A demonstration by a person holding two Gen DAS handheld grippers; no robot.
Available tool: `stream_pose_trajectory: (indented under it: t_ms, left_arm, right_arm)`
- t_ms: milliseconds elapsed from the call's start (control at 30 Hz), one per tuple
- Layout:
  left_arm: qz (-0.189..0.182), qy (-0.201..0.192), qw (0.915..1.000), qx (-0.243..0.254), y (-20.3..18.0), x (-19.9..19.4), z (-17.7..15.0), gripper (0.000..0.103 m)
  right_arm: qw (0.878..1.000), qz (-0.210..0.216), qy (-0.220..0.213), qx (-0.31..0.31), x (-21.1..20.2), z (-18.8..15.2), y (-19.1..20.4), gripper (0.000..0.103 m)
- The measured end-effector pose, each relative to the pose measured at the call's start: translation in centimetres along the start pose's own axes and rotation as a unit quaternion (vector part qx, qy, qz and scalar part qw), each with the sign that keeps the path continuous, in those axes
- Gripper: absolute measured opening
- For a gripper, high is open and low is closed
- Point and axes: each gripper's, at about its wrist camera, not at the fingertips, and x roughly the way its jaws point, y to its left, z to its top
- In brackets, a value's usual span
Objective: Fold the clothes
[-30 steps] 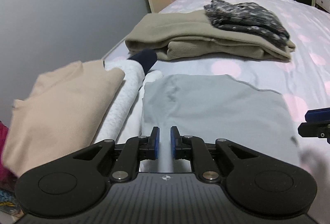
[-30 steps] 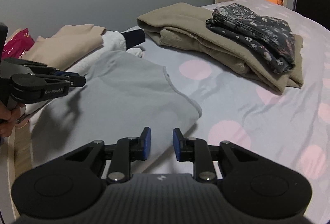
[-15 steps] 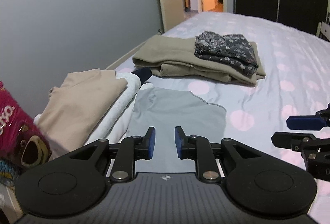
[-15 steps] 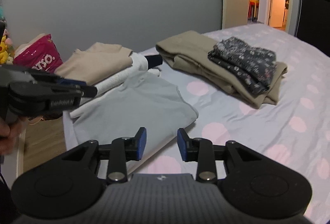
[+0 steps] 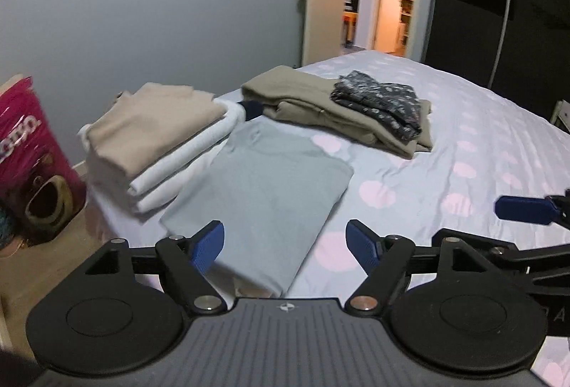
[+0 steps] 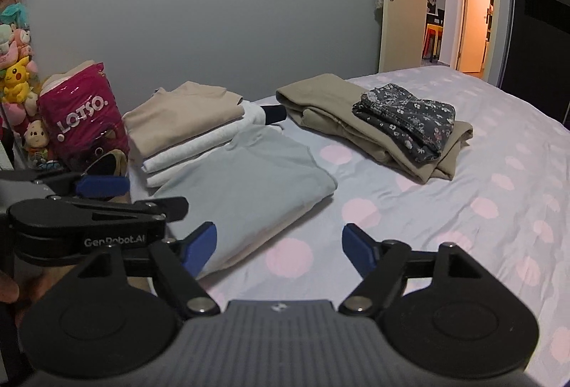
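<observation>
Left wrist view: the left gripper (image 5: 285, 241) hangs above the near edge of the bed (image 5: 481, 137), its blue-padded jaws spread wide with nothing between them. Just beyond the jaws lies the folded grey garment (image 5: 263, 180), flat on the spotted sheet near the bed's near-left corner. Touching the grey garment's left side is a stack with a beige folded garment (image 5: 153, 123) on top of white folded pieces (image 5: 185, 155); a dark navy cuff (image 5: 253, 109) pokes out at the stack's far end. Beyond the grey garment, further up the bed, sits a folded olive-tan garment (image 5: 320, 105) with a dark floral garment (image 5: 381, 102) resting on it. Left of the bed stands a pink bag (image 5: 28, 144) on the floor. The right gripper (image 5: 523, 209) shows at the right edge, level with the near end of the grey garment.

Right wrist view: the right gripper (image 6: 279, 244) also hovers above the bed's (image 6: 498, 173) near edge, jaws wide apart and holding nothing. The grey garment (image 6: 249, 184) lies beyond its left finger, apart from it. The beige garment (image 6: 178, 119) and white pieces (image 6: 199, 144) sit against the grey garment's far-left side; the olive-tan garment (image 6: 331, 109) and floral garment (image 6: 409, 116) lie to its far right. The left gripper (image 6: 107, 194) crosses the left side, over the bed's corner, seen side-on, with the pink bag (image 6: 82, 112) behind it and plush toys (image 6: 14, 73) further left.
</observation>
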Motion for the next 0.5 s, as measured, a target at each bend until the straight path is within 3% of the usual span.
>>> stream_pose_trajectory:
  t_ms: [133,500]
  left_arm:
    - [0.048,0.007,0.9988,0.011,-0.3,-0.1,-2.3,0.075]
    - [0.036,0.062,0.9974,-0.007,-1.5,-0.6,-7.1,0.075]
  right_arm:
    - [1.0,-0.012,-0.001,0.01,-0.8,-2.4,0.7,0.085]
    - [0.999,-0.029,0.01,0.031,-1.6,-7.8,0.9,0.086]
